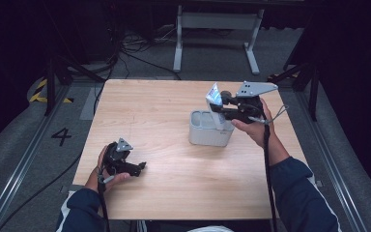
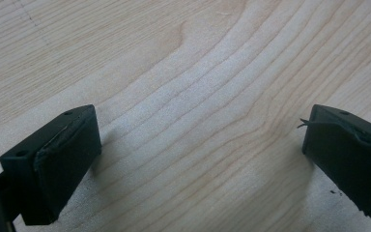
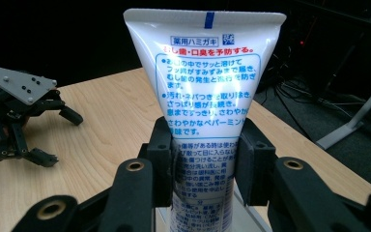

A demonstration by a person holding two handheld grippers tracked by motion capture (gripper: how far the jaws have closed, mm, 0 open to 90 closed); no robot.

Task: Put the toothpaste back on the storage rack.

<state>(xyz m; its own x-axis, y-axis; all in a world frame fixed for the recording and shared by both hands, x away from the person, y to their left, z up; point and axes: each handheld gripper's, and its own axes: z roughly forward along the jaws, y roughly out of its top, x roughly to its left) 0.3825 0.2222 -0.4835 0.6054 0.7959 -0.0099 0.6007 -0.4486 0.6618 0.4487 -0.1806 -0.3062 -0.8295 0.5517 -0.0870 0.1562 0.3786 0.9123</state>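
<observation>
Dark studio, wooden desk (image 1: pixel 164 159): right hand-held gripper (image 1: pixel 224 107) pinches a toothpaste tube (image 3: pixel 207 92) upright over a grey holder (image 1: pixel 207 130); left hand-held gripper (image 1: pixel 137 167) rests spread. Squeezing could tilt the tube past the rim.

A lab or test studio: black curtains (image 1: pixel 352 43) surround a lone wooden counter (image 1: pixel 154 111) on grey floor with metal rails (image 1: pixel 21 166), loose cables (image 1: pixel 130 48), hazard tape (image 1: pixel 41 92) and a painted number 4 (image 1: pixel 61 136).
</observation>
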